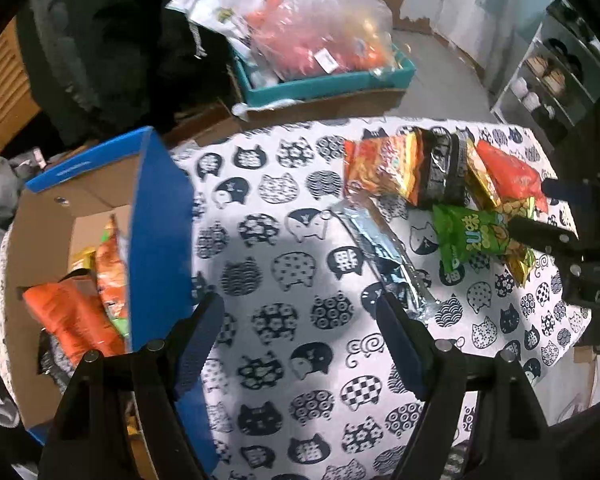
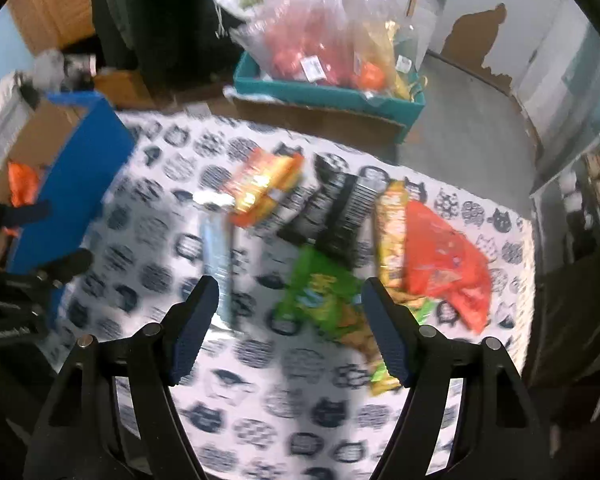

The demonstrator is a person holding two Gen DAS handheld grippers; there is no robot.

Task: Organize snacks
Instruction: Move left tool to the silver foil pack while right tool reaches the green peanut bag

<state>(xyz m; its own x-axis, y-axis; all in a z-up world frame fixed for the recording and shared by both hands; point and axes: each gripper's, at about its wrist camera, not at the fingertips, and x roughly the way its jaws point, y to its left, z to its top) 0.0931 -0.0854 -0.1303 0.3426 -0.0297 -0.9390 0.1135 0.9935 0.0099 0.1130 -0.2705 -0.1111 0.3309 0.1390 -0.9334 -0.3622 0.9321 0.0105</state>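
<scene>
Snacks: a loose cluster on the cat-print cloth worktop [image 1: 284, 240] — crinkly green foil chip bag [image 2: 320, 300], glossy red-orange pouch [image 2: 444, 264], yellow-gold printed packet [image 2: 392, 232], two black striped packs [image 2: 332, 216], orange noodle-style packet [image 2: 260, 188], long silvery foil sleeve [image 1: 384, 248] lying apart on the left.
Destination: blue-sided cardboard box [image 1: 156, 224] at the worktop's left edge, orange and green packets already inside.
Right gripper [image 2: 290, 312]: jaws spread wide, nothing between them, hanging over the green bag — here comes the pick, I'd say!
Left gripper [image 1: 300, 332]: wide open too, empty, above bare cloth between the box and the silver sleeve.
View: right camera is smeared, so which packet overlaps which is hard to call.
Doing it well: pinch the green bag across its middle, not a slippery corner; lift straight up so its neighbours stay put.
Background: teal tray [image 1: 332, 84] holding clear plastic bags, beyond the worktop.
</scene>
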